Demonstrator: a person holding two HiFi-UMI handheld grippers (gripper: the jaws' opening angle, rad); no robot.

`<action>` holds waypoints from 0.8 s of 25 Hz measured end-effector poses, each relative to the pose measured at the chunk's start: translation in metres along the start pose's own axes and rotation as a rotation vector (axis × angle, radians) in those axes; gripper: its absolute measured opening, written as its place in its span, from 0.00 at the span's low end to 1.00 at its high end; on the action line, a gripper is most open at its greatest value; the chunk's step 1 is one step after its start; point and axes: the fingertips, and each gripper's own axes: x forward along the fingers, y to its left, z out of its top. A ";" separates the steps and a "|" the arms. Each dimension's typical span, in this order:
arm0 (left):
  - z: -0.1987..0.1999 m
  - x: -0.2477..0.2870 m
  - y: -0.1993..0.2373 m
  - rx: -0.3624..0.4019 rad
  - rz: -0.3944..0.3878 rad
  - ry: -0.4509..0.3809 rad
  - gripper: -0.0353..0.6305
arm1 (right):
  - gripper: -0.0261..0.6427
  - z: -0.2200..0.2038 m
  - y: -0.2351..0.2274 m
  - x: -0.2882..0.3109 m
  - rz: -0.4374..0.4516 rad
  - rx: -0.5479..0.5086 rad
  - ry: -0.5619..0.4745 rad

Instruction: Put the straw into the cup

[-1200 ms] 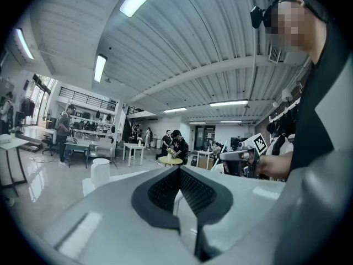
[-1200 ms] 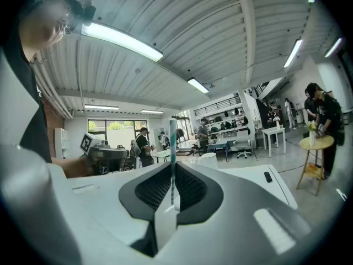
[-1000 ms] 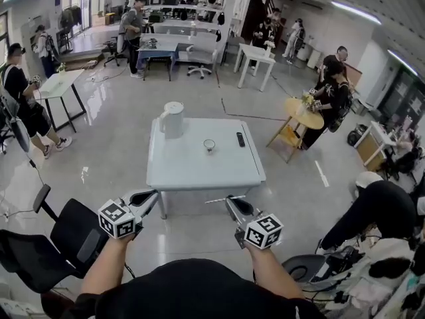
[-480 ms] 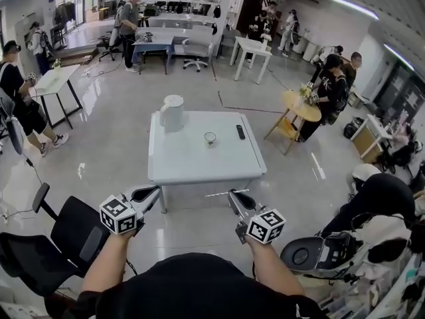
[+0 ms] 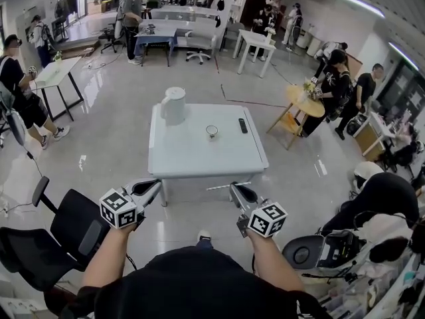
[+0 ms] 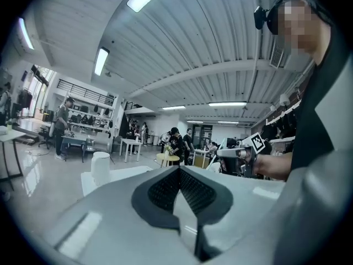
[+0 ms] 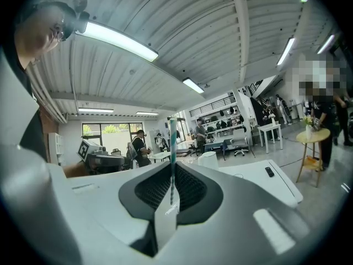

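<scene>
right gripper | straw still pinched | cup higher in view (slightly)

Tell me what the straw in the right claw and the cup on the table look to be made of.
Straw: probably paper with a matte finish; teal-and-white spiral stripes run along it where the right claw pinches it. Cup: perhaps glass or glazed ceramic, pale with a darker rim, but too small here to settle.
</scene>
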 end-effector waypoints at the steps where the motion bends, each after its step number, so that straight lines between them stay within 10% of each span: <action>1: -0.001 0.001 0.003 -0.004 0.006 0.000 0.05 | 0.12 -0.002 -0.003 0.002 0.000 0.002 0.001; 20: -0.016 0.082 0.064 -0.041 0.024 0.060 0.06 | 0.12 -0.006 -0.106 0.056 -0.006 0.018 0.038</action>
